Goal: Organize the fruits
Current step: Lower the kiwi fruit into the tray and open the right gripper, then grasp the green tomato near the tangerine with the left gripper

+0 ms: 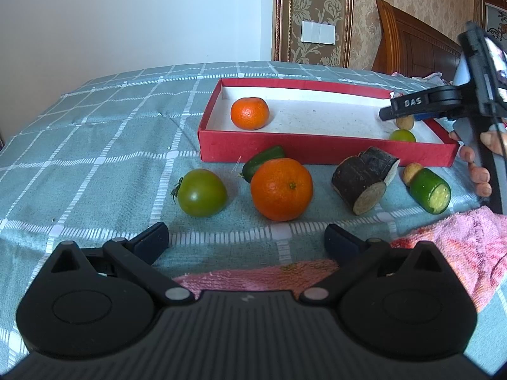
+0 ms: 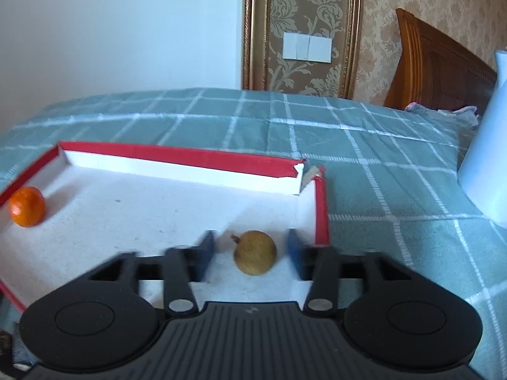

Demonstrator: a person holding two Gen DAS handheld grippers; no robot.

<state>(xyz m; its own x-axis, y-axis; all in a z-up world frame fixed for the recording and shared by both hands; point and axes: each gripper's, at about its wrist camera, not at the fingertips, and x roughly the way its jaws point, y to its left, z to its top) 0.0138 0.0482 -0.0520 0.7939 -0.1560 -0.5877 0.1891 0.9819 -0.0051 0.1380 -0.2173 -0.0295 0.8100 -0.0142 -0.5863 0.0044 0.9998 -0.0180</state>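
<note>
Your right gripper (image 2: 250, 253) stands open around the brown fruit (image 2: 254, 252), lower centre, inside the red box (image 2: 177, 155); your left gripper (image 1: 247, 240) is open, empty.

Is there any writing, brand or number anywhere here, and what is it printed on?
"DAS": raised letters on the black finger of the right claw, seen from the left wrist view, over the red box.
A small pale mark on each claw's black body, left claw included, is a logo, not readable text.
Nothing else carries writing: the fruits, bedspread and wall switches show none.
</note>
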